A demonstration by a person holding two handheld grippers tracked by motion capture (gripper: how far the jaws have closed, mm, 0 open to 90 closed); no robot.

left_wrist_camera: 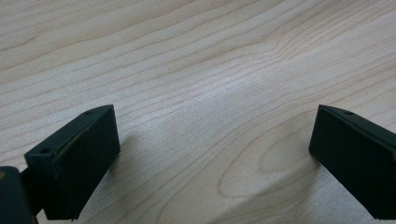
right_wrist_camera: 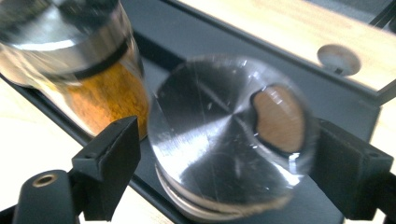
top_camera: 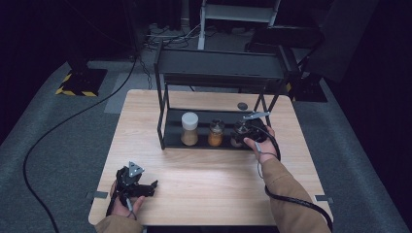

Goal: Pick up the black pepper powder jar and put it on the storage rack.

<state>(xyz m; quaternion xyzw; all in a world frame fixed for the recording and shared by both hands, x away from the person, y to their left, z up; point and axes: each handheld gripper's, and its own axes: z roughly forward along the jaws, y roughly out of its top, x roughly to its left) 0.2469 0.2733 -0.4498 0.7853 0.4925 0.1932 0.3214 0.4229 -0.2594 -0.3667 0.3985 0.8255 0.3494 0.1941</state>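
Right fingers apart, either side of the steel-lidded jar, centre frame, on the rack's lower shelf. Left fingers wide apart over bare surface.

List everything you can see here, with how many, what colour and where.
Table: one, light wood, centre.
Rack: one, black metal, two tiers, at the table's far side.
White-lidded jar: one, tan contents, lower shelf, left.
Orange spice jar: one, lower shelf, middle.
Metal-lidded jar: one, silver lid, lower shelf, right, between the right gripper's jaws.
Round plug: one, grey, on the table behind the rack.
Cables: black, on the grey floor.
Left gripper: black, open, near the table's left front.
Right gripper: black, at the rack; contact with the jar unclear.
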